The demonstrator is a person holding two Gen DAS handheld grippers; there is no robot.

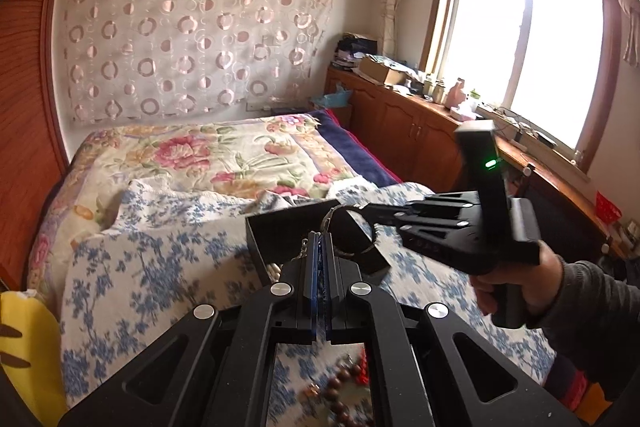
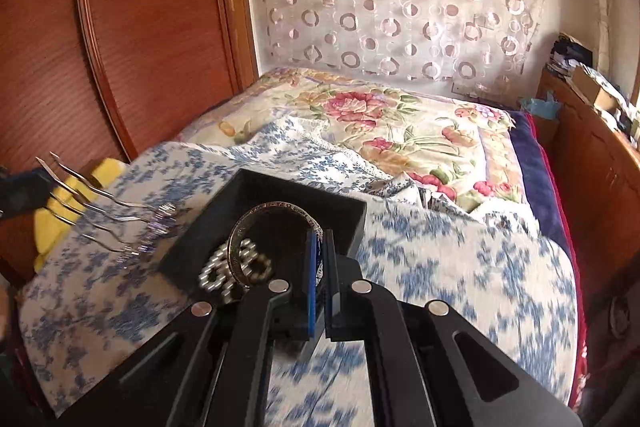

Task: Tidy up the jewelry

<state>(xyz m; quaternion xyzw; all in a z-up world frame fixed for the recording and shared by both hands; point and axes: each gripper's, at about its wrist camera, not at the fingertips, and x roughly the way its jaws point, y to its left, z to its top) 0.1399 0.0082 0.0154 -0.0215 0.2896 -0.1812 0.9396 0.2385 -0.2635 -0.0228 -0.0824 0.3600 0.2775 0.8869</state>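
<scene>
A black open jewelry box [image 2: 256, 195] lies on the blue-flowered sheet; it also shows in the left wrist view [image 1: 280, 231]. My right gripper [image 2: 320, 243] is shut on a round metal bangle [image 2: 260, 211] and holds it over the box, above a string of silver beads [image 2: 224, 271]. In the left wrist view the right gripper [image 1: 370, 213] comes in from the right with the bangle [image 1: 352, 231]. My left gripper [image 1: 320, 247] is shut on a thin chain [image 1: 303, 247]. In the right wrist view the chain's silver pendants [image 2: 120, 211] dangle left of the box.
Brown wooden beads [image 1: 340, 391] and red pieces [image 1: 362, 371] lie on the sheet under my left gripper. A flowered quilt [image 2: 400, 123] covers the far bed. A wooden headboard [image 2: 140, 27] stands left, cabinets [image 1: 408, 123] right. A yellow pillow [image 1: 24, 343] lies at the left edge.
</scene>
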